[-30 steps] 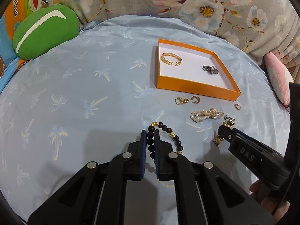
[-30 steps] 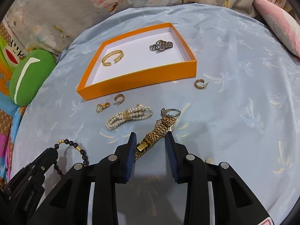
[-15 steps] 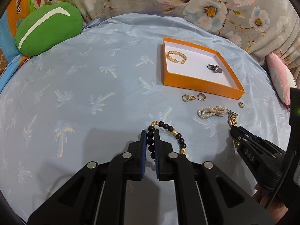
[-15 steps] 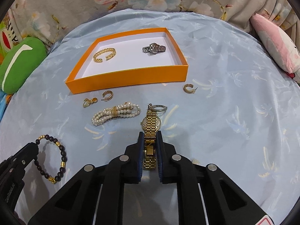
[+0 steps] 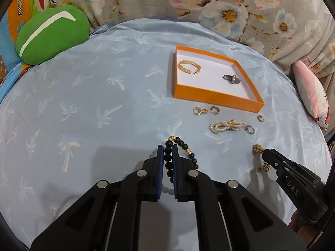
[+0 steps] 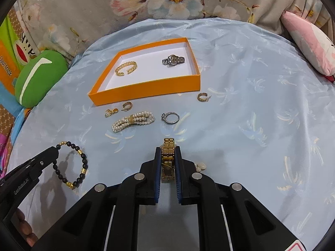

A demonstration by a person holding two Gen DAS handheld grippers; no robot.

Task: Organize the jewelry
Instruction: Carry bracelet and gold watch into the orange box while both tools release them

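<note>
My left gripper (image 5: 168, 152) is shut on a black bead bracelet (image 5: 182, 147) with gold beads, held just above the blue cloth; the bracelet also shows in the right wrist view (image 6: 78, 167). My right gripper (image 6: 168, 153) is shut on a gold watch (image 6: 168, 161), lifted off the cloth. The orange tray (image 6: 146, 87) holds a gold cuff bracelet (image 6: 125, 68) and a silver watch (image 6: 173, 60). Loose in front of it lie a pearl bracelet (image 6: 133, 121), a silver ring (image 6: 170, 117), gold hoop earrings (image 6: 127, 106) (image 6: 203, 97) and a small gold charm (image 6: 110, 112).
A green cushion (image 5: 52, 35) lies at the cloth's far left. A pink pillow (image 6: 309, 41) lies at the right edge. Floral fabric (image 5: 209, 6) rises behind the tray. A small pale earring (image 6: 200, 166) lies by my right fingers.
My right gripper closed on the gold watch and lifted it back, uncovering the silver ring. My left gripper stays shut on the bead bracelet and has drawn back slightly.
</note>
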